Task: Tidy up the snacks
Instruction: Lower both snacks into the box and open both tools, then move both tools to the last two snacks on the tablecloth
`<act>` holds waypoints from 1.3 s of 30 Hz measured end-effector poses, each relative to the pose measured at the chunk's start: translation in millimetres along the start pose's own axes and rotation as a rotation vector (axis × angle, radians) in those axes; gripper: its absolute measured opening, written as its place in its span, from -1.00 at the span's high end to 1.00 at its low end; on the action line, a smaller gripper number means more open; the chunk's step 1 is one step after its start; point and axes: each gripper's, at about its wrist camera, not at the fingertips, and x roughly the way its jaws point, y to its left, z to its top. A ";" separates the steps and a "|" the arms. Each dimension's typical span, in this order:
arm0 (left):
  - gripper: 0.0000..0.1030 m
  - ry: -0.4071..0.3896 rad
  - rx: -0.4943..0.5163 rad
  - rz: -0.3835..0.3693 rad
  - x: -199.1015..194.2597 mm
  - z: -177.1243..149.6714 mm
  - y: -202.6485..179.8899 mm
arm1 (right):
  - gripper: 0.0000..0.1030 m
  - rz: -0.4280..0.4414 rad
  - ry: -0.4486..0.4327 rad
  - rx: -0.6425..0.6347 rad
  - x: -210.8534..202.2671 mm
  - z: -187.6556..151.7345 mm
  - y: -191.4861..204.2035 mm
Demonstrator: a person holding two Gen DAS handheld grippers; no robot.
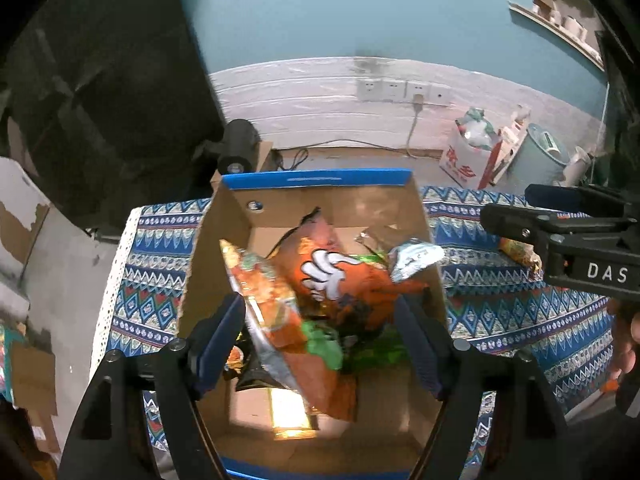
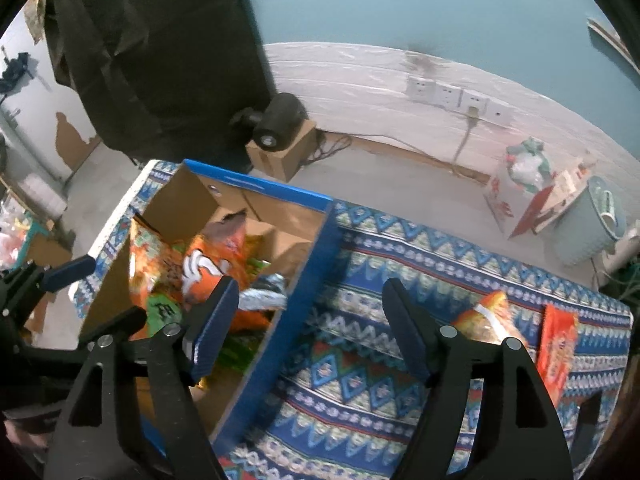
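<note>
Left wrist view: the left gripper [image 1: 320,336] hangs over the cardboard box [image 1: 224,240], jaws apart, clamping nothing. Snack bags [image 1: 340,276] lie piled inside the box, an orange one on top.

Right wrist view: the right gripper [image 2: 308,320] is spread wide and empty above the box's right wall, over the patterned cloth [image 2: 360,380]. Two more snack packets [image 2: 556,344] lie on the cloth right of the box, well apart from it.

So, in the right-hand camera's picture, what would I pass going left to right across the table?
Cardboard box holding snack bags → bare stretch of patterned tablecloth → orange-yellow snack packet → flat orange-red packet near the cloth's right end.
</note>
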 end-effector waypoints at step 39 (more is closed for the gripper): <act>-0.68 0.146 0.234 -0.189 34.2 27.3 -194.6 | -0.49 -0.231 0.133 0.235 -50.6 -97.4 -216.9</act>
